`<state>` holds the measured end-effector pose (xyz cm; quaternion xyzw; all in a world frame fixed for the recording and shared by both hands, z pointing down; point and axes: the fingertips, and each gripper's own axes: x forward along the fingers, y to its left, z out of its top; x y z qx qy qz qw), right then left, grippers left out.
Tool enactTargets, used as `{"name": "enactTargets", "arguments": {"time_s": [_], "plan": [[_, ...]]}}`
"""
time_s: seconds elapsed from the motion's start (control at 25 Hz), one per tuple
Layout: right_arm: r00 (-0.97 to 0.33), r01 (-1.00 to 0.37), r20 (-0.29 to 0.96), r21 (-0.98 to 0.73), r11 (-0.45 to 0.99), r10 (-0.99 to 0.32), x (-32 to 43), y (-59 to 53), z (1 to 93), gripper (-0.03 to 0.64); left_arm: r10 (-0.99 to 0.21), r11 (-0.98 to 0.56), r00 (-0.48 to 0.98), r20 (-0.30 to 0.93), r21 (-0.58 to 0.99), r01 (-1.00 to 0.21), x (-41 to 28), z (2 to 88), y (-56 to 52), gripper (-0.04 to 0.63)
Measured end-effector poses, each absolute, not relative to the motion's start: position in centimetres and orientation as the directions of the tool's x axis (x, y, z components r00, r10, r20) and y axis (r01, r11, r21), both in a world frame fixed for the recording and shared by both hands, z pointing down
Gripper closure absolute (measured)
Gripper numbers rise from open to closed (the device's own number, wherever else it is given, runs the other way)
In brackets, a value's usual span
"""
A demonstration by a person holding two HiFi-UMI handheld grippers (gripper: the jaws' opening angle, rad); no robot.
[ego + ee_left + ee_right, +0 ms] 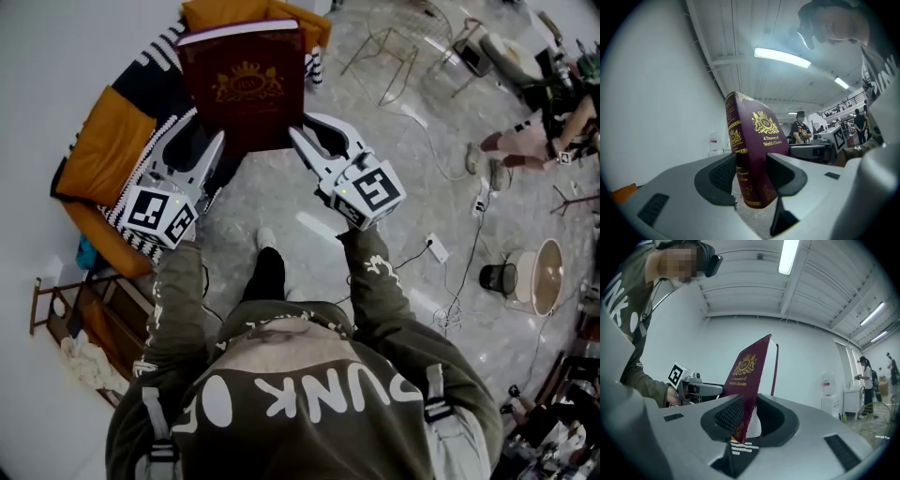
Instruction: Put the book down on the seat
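Book (242, 84), a thick maroon hardback, hangs in the air between both tools, its cover facing up at the head camera. Its long axis runs from 6 to 12 o'clock, away from the person. The left tool (208, 141) clamps the near corner on the spine side and the right tool (314, 136) clamps the near corner on the page side. Each stands wide, pads pressed on front and back cover. The seat (112, 150), an orange armchair with a striped throw, lies below and beyond the book, spreading toward 10 o'clock from it. The left tool is the nearer to the cushion. Lowering should therefore carry the book down and slightly toward 10 o'clock, far edge landing first, I judge.
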<state>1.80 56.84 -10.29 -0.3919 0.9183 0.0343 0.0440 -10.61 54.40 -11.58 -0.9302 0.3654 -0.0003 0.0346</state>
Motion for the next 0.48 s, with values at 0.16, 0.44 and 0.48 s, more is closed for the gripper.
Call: {"name": "enactTargets", "arguments": {"time_s": [0.16, 0.44, 0.48], "plan": [[-0.675, -0.737, -0.091, 0.040, 0.674, -0.732, 1.1, 50.1, -10.0, 0.520, -0.668, -0.742, 0.743, -0.035, -0.047, -0.669, -11.3, -11.1, 47.4, 0.408], [-0.653, -0.757, -0.059, 0.038, 0.652, -0.755, 0.3, 41.0, -9.5, 0.520, -0.647, -0.762, 0.762, -0.034, -0.013, -0.647, -12.1, -10.4, 37.9, 0.408], [-0.653, -0.757, -0.056, 0.038, 0.652, -0.755, 0.3, 40.0, -9.3, 0.520, -0.647, -0.762, 0.762, -0.033, -0.013, -0.647, -12.1, -10.1, 36.9, 0.407]]}}
